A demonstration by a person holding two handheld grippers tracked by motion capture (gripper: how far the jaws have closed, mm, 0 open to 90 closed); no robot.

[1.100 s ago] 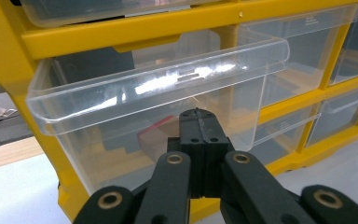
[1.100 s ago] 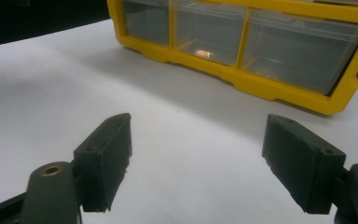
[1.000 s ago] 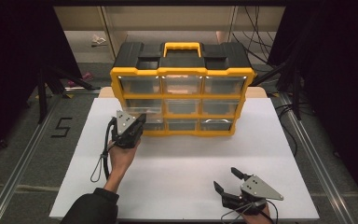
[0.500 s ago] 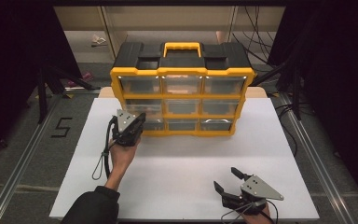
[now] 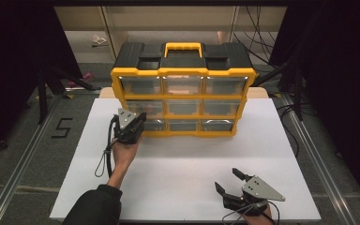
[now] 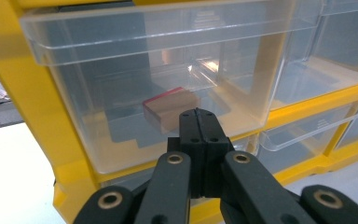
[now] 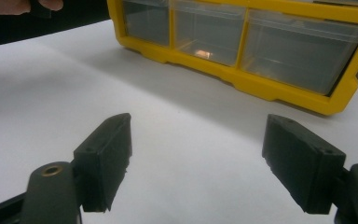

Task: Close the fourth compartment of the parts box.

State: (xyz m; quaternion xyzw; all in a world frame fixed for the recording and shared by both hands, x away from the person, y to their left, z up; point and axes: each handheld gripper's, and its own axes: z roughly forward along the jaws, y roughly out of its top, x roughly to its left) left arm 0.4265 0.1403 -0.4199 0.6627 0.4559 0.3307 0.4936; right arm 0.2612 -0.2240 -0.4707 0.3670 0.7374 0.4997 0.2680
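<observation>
Left gripper view: left gripper point(image 6: 198, 122), jaws pressed together, noses the drawer point(image 6: 144, 84), likely to push it. Right gripper point(image 5: 232, 181) rests spread wide, apart, idle.

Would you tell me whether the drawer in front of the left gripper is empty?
Not empty: through the clear drawer front a small tan block with a red top edge lies inside.

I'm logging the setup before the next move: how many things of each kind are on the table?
Yellow drawer cabinet: 1
Clear drawers in it: 9
Small block inside a drawer: 1
Tools: 2, the left tool shut at the cabinet's lower left drawers, the right tool open over the white table
Total: 13
</observation>
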